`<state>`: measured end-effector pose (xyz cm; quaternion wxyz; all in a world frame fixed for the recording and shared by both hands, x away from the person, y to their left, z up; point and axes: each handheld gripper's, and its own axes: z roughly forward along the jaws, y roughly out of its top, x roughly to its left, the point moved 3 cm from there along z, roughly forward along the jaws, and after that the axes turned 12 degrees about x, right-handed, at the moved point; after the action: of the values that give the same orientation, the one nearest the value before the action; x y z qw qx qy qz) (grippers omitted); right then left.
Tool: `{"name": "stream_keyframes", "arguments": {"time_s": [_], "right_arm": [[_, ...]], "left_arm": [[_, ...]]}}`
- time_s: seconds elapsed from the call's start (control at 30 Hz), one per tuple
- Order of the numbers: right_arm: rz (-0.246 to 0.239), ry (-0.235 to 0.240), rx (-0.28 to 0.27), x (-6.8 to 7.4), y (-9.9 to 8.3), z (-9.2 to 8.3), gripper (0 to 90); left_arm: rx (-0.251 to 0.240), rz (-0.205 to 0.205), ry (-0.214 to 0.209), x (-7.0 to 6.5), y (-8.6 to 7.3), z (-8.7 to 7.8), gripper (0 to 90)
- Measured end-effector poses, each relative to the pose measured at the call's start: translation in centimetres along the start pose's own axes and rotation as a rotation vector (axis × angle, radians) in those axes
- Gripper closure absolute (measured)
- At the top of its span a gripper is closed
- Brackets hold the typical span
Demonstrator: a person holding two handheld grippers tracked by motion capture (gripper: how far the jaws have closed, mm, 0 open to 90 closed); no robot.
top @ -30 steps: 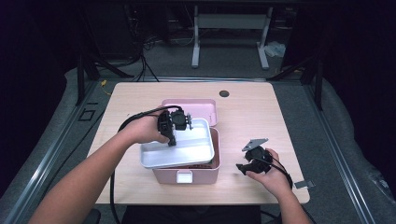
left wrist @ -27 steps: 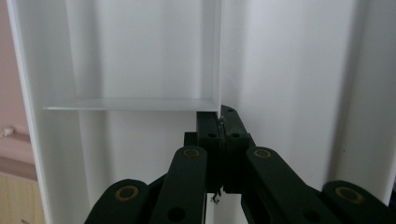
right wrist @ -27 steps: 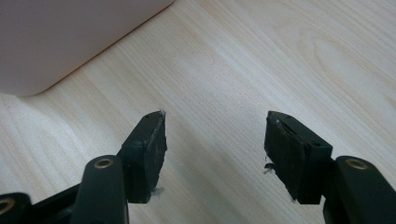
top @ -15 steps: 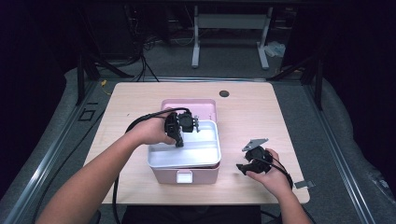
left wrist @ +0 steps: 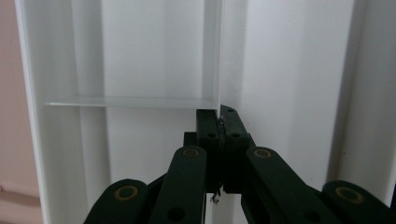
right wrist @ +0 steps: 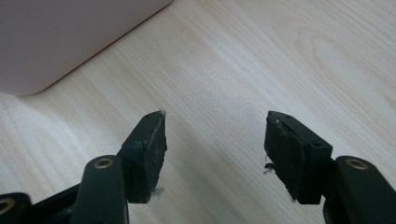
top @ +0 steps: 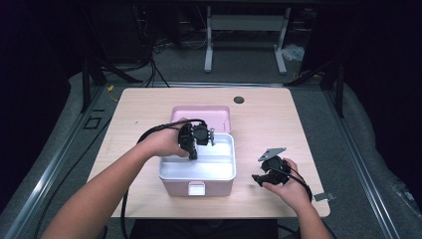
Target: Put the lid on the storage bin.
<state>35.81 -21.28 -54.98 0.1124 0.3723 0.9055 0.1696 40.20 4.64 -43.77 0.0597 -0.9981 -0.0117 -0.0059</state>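
From above, a person sits at a pale wooden table (top: 308,129) with a two-jaw gripper in each hand. In the middle stands a pink box (top: 196,186), open, with its pink lid (top: 201,113) lying flat on the table just behind it. A white tray (top: 199,167) sits in the top of the box. The left gripper (top: 194,142) is over the tray's back left part, holding it. The right gripper (top: 263,177) rests near the table's front right, well apart from the box.

Looking along the left gripper (left wrist: 218,114), its two black jaws are pressed together on a thin white wall of the tray (left wrist: 154,60). A cross wall meets that wall just at the tips, so the tray has compartments.

Looking along the right gripper (right wrist: 215,140), its jaws stand apart with nothing between them, only bare table (right wrist: 261,56) beneath. A rounded corner of the pink box (right wrist: 60,42) shows at the upper left.

As a judgement: the box is opened and the tray looks seated level in the box. Whether the tray is going in or coming out cannot be told from here. If it is going in, letting go and putting the lid on remain.
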Motion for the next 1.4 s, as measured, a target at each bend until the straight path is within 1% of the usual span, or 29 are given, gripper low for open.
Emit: {"name": "stream_keyframes", "arguments": {"time_s": [0.13, 0.23, 0.4, 0.53, 0.57, 0.63, 0.67, 0.77, 0.8, 0.87, 0.9, 0.93, 0.97, 1.03, 1.07, 1.1, 1.17, 1.27, 1.4], "right_arm": [[0.007, -0.001, 0.000, 0.0, 0.0, 0.0, 38.2], [0.002, -0.001, 0.001, 0.0, 0.0, 0.0, 38.2], [0.003, -0.004, -0.001, 0.0, 0.0, 0.0, 38.2], [0.003, -0.005, -0.002, 0.0, 0.0, 0.0, 38.2], [0.002, -0.006, -0.002, 0.0, 0.0, 0.0, 38.2], [0.000, -0.003, -0.004, 0.0, 0.0, 0.0, 38.2], [0.001, -0.003, -0.004, 0.0, 0.0, 0.0, 38.2], [0.004, -0.004, -0.003, 0.0, 0.1, 0.0, 38.2], [0.006, -0.004, -0.002, 0.0, 0.1, 0.0, 38.2], [0.008, -0.003, -0.004, 0.0, 0.1, 0.0, 38.2], [0.005, -0.003, -0.005, 0.0, 0.2, 0.0, 38.8], [0.005, -0.006, -0.007, 0.0, 0.2, 0.0, 39.0], [0.006, -0.005, -0.007, 0.1, 0.2, 0.0, 39.3], [0.009, -0.001, -0.009, 0.1, 0.3, 0.0, 39.5], [0.009, -0.003, -0.010, 0.1, 0.3, 0.0, 39.6], [0.010, -0.004, -0.009, 0.1, 0.3, 0.0, 39.7], [0.008, -0.003, -0.009, 0.1, 0.3, 0.1, 39.7], [0.010, 0.001, -0.008, 0.1, 0.4, 0.1, 39.7], [0.021, 0.013, -0.015, 0.0, 0.6, 0.1, 40.6]], "left_arm": [[-0.007, 0.003, -0.006, 0.1, 0.0, 0.5, 89.1], [-0.004, 0.005, -0.008, 0.1, 0.0, 0.8, 89.1], [-0.014, 0.005, -0.003, 0.0, 0.0, 1.2, 88.8], [-0.029, -0.012, -0.006, 0.1, -0.2, 1.2, 88.0], [-0.026, -0.017, -0.003, 0.1, -0.3, 1.0, 86.9], [-0.045, -0.034, 0.007, 0.1, -0.6, 0.5, 84.3], [-0.064, -0.041, 0.008, 0.1, -0.8, 0.1, 84.2], [-0.076, -0.049, 0.026, -0.3, -1.2, -1.0, 85.3], [-0.083, -0.056, 0.025, -0.5, -1.3, -1.2, 85.5], [-0.084, -0.069, 0.032, -0.7, -1.4, -1.5, 85.8], [-0.081, -0.074, 0.028, -0.9, -1.4, -1.5, 86.0], [-0.076, -0.073, 0.023, -1.0, -1.4, -1.4, 86.4], [-0.083, -0.075, 0.019, -1.2, -1.3, -1.3, 87.6], [-0.068, -0.072, 0.008, -1.5, -1.2, -0.9, 88.7], [-0.070, -0.074, 0.000, -1.6, -1.1, -0.7, 88.7], [-0.057, -0.074, 0.003, -1.6, -1.1, -0.5, 89.0], [-0.061, -0.077, -0.010, -1.6, -0.9, -0.1, 89.1], [-0.063, -0.077, -0.012, -1.7, -0.8, 0.4, 89.1], [-0.056, -0.062, -0.021, -1.8, -0.6, 0.9, 89.2]]}}
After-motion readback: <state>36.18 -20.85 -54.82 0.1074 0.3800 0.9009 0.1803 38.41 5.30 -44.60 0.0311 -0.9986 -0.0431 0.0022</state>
